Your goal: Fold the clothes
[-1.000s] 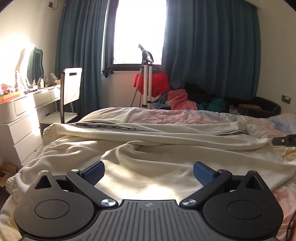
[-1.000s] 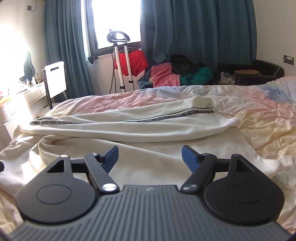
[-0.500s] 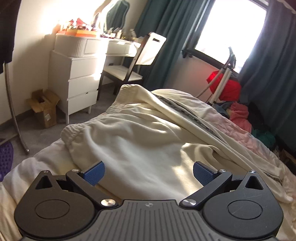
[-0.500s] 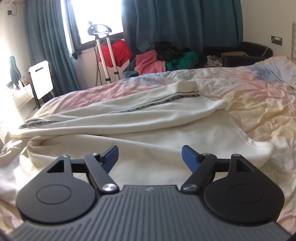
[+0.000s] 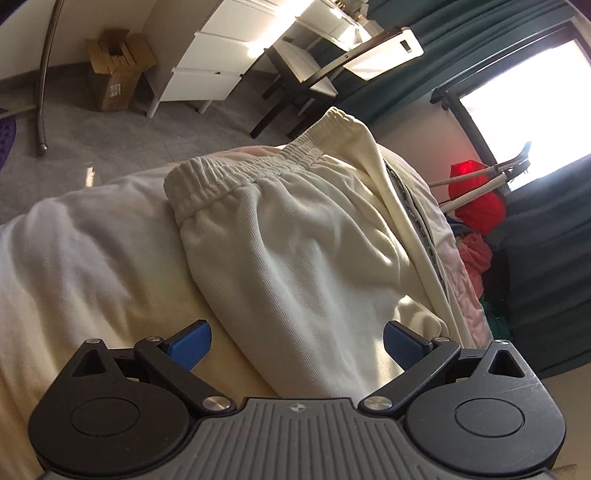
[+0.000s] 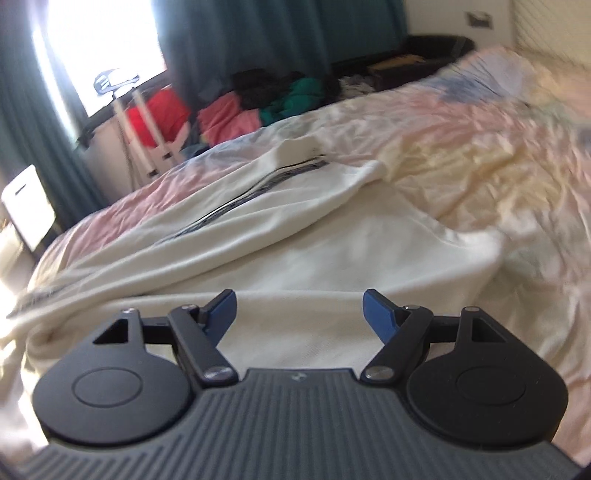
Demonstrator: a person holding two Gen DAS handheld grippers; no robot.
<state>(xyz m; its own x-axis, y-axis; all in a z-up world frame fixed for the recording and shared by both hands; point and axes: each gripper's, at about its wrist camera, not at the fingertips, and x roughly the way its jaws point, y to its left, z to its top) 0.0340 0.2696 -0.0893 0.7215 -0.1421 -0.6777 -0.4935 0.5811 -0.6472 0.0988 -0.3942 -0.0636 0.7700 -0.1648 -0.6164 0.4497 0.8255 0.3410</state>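
Cream sweatpants [image 5: 303,251] lie spread across the bed [image 5: 74,266], elastic waistband [image 5: 236,177] at the bed's edge nearest the white drawer unit [image 5: 218,55]. A dark printed tape runs down the side seam [image 5: 413,206]; it carries lettering, too small and distorted to read.

Left gripper [image 5: 297,341]: blue fingers [image 5: 190,343] spread wide, nothing between them, held low over the pants below the waistband. The view is tilted.

Right gripper [image 6: 299,312]: blue fingers [image 6: 376,314] likewise wide apart and empty, over the leg portion of the pants [image 6: 280,236]. This view is motion-blurred. The seam tape [image 6: 258,188] shows as a dark stripe; no text legible. The leg ends lie on the pastel pink-and-yellow bedsheet [image 6: 480,140].

Cardboard box [image 5: 114,74] on the floor beside the drawers bears a printed label, unreadable. A white-backed chair [image 5: 369,55] stands by the dresser. Teal curtains [image 6: 258,33] frame a bright window [image 5: 524,96]. A heap of red, pink and green clothes [image 6: 236,107] sits beyond the bed, beside a white-legged stand [image 6: 144,122].
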